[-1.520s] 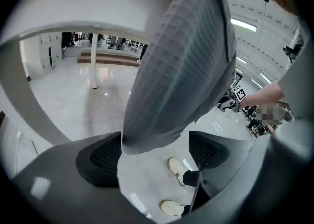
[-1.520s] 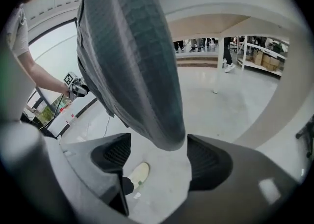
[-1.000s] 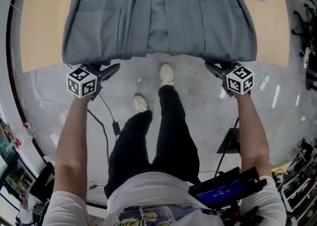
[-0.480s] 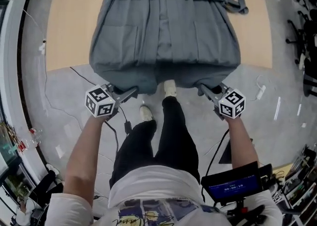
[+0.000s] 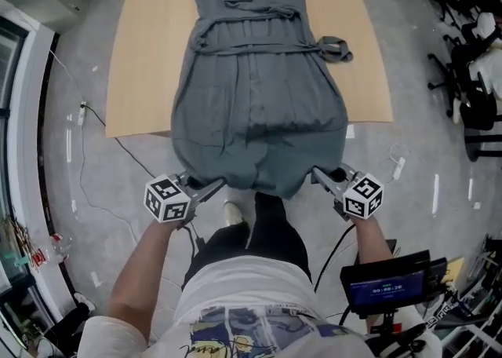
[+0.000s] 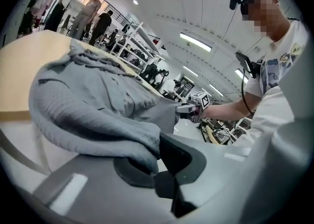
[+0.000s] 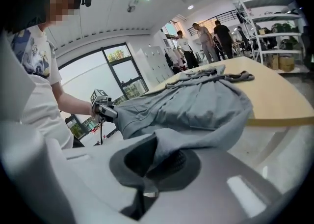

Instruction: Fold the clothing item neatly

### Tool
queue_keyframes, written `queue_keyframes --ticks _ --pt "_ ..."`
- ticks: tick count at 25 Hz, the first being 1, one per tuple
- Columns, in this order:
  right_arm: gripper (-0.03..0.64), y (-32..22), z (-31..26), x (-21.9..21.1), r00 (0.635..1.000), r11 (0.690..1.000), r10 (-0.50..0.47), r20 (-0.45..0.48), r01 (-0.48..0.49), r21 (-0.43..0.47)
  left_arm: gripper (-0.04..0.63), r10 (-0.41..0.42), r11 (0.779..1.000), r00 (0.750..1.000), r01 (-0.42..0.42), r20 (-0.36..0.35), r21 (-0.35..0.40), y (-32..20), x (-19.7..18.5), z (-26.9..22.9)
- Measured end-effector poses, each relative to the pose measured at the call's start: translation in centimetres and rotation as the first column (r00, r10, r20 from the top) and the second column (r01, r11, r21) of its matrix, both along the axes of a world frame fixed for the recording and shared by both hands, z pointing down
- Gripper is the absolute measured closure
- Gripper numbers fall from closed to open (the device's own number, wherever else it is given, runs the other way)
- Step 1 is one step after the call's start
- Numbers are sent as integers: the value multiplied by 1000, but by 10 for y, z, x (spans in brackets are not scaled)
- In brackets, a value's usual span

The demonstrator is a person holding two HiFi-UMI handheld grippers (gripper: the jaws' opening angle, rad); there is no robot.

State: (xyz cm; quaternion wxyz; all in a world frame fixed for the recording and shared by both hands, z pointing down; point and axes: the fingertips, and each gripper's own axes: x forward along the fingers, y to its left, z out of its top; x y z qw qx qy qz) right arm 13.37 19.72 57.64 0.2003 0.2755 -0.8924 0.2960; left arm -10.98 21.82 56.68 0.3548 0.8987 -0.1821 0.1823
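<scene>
A grey belted dress (image 5: pixel 259 97) lies lengthwise on the light wooden table (image 5: pixel 141 74), collar at the far end and skirt end over the near edge. My left gripper (image 5: pixel 222 184) is shut on the hem's left corner. My right gripper (image 5: pixel 316 172) is shut on the right corner. Both hold the hem up off the near edge, and it sags between them. In the left gripper view the cloth (image 6: pixel 93 105) bunches into the left gripper (image 6: pixel 157 152). In the right gripper view a fold (image 7: pixel 196 100) runs into the right gripper (image 7: pixel 157 161).
The tie belt's knotted end (image 5: pixel 336 48) lies at the dress's right side on the table. Office chairs (image 5: pixel 471 50) stand at the right and a cable (image 5: pixel 102 121) trails on the floor at the left. A small screen (image 5: pixel 388 286) sits at my waist. People (image 7: pixel 216 36) stand far off.
Both grippers went from open under the hanging hem to shut on its corners, then rose with it. The hem now hangs higher, and the whole dress and table have come into view.
</scene>
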Motion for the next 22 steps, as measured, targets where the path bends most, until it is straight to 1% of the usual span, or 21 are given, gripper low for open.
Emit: queue_keyframes --ticks 3,6,9,16,22 --pt "606 0 -31 -1 1000 999 -15 22 14 32 572 0 999 999 2 -36 41 -7 0 -34" --pt "606 -4 -67 -2 998 997 -36 54 32 71 572 -14 998 997 19 -79 65 -13 0 -69" --pt "607 -22 -100 -4 994 992 -61 90 51 115 572 -34 995 994 43 -102 92 -28 -3 -96" --pt "607 -67 -151 -7 977 971 -165 134 137 194 572 -72 992 991 82 -109 97 -61 -8 -126" --pt "607 -107 -184 -10 954 939 -266 138 224 262 572 -103 984 988 118 -118 131 -92 -5 -156"
